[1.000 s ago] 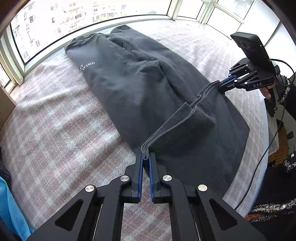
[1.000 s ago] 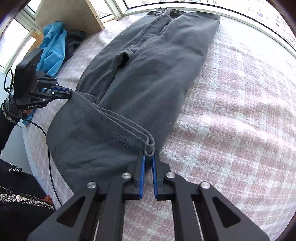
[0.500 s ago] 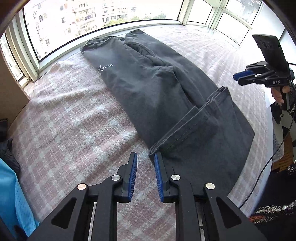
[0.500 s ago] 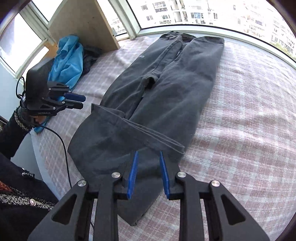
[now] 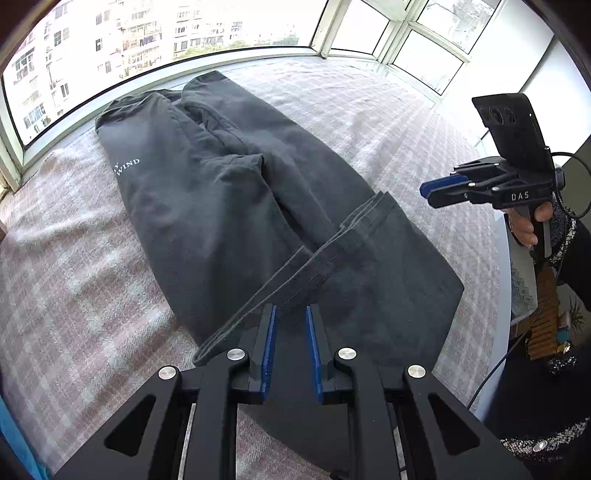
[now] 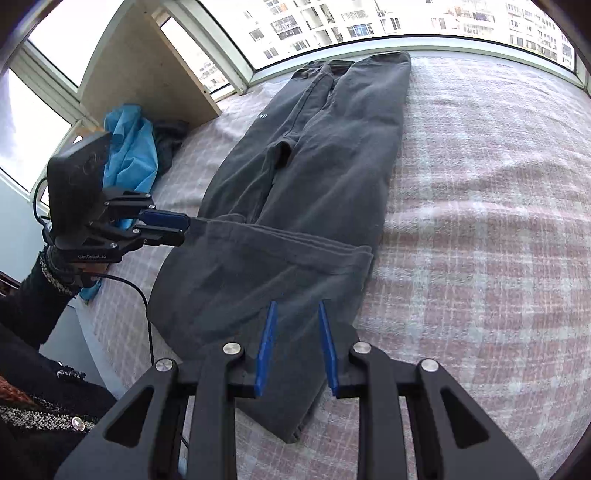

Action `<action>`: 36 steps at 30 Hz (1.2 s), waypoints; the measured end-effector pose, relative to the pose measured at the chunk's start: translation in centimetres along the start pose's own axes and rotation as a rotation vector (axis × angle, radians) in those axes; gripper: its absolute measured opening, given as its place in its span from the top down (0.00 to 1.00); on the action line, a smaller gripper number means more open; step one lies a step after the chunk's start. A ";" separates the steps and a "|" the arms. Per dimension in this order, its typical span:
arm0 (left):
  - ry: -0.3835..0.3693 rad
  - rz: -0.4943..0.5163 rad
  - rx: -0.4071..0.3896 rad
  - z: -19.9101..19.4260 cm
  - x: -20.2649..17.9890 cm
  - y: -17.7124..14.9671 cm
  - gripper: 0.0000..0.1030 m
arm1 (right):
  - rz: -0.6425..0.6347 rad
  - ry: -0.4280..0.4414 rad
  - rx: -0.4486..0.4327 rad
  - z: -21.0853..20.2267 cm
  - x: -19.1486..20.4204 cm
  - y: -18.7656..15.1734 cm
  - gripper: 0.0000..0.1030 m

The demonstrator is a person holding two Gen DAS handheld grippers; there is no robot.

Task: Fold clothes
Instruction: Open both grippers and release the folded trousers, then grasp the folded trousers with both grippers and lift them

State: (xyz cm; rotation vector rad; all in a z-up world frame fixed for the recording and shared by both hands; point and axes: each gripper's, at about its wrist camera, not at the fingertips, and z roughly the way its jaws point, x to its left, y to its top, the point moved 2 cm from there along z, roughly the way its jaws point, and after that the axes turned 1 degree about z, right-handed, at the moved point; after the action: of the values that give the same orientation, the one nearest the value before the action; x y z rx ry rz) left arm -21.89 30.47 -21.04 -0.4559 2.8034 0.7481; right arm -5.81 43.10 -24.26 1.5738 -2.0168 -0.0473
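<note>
A: In the left wrist view, where are the trousers [image 5: 229, 206]?

B: They lie flat on the checked blanket [image 5: 74, 280]. The waist is at the far end near the window [image 5: 147, 33]; the leg ends are folded back, so the hems [image 5: 332, 251] rest on top of the legs. The left gripper [image 5: 290, 325] hovers above the near fold. Its jaws have just been opening and now stand apart, with nothing between them. The right gripper [image 5: 430, 192] is off to the side, above the blanket, also empty.

A: And in the right wrist view?

B: The same fold is seen from the other side. The right gripper [image 6: 295, 321] is above the near end of the trousers [image 6: 332, 166], jaws apart after opening, not touching the cloth. The left gripper [image 6: 177, 227] is close to the hem corner [image 6: 236, 227], but I see no grip there.

A: So which step is it?

B: I think the first fold is laid and released. The next move probably needs both grippers to take the folded edge at its two corners and carry it toward the waist, keeping the layers together.
</note>
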 end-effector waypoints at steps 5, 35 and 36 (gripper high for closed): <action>0.025 -0.006 0.098 3.0 0.6 -1.1 0.79 | 0.037 -0.144 0.030 0.8 -1.0 -0.8 0.84; 0.106 0.368 0.127 0.9 -10.8 -10.4 0.67 | -0.489 -0.343 0.151 2.0 6.9 -9.8 0.67; 0.115 0.366 0.125 0.9 -10.9 -10.3 0.73 | -0.491 -0.352 0.153 1.9 6.8 -9.7 0.70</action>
State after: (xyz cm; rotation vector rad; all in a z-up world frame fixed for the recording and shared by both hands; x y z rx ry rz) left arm -8.12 25.02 -23.48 0.0409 3.0604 0.6222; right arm 0.90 33.40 -26.55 2.2593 -1.8608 -0.3903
